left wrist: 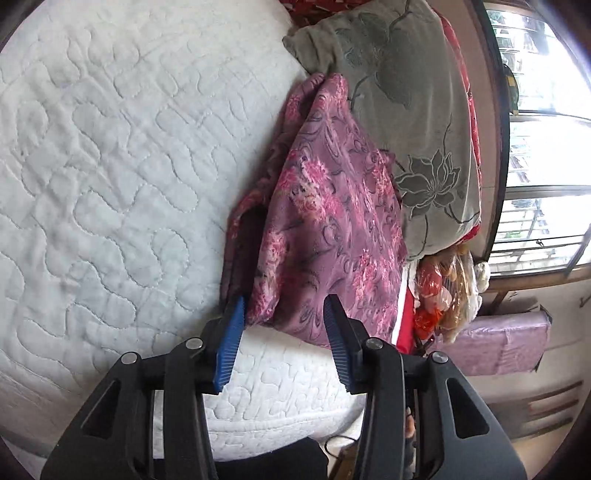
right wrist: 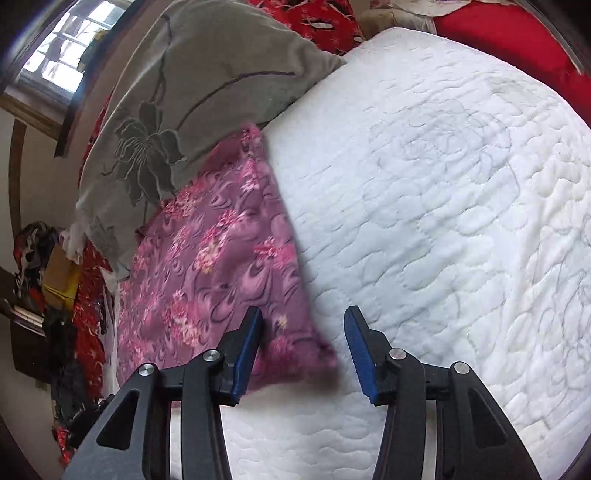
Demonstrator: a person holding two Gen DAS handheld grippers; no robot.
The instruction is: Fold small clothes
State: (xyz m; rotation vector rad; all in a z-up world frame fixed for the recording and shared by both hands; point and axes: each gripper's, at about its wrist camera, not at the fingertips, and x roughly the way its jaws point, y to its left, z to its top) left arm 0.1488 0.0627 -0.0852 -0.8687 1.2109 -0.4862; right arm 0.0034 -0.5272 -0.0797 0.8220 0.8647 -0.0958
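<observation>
Purple floral-patterned fabric garment point(left wrist: 325, 221) is lying in a folded heap along one edge of the white quilted mattress point(left wrist: 110, 166), its far end touching the grey pillow with a dark flower print point(left wrist: 406, 110). From the left wrist view, a reddish inner layer is showing at its open side. The left gripper point(left wrist: 282, 314) is hovering at the garment's near corner with its blue-padded jaws standing wide apart, gripping nothing; the cloth edge is sitting between the tips. In the right wrist view, the right gripper point(right wrist: 303, 325) is likewise spread wide and holding nothing, the blurred corner of the garment point(right wrist: 207, 266) lying between its fingers above the mattress point(right wrist: 443, 221). The pillow point(right wrist: 184, 92) is resting just beyond. Red patterned cloth point(right wrist: 321, 18) is piled behind the pillow.
</observation>
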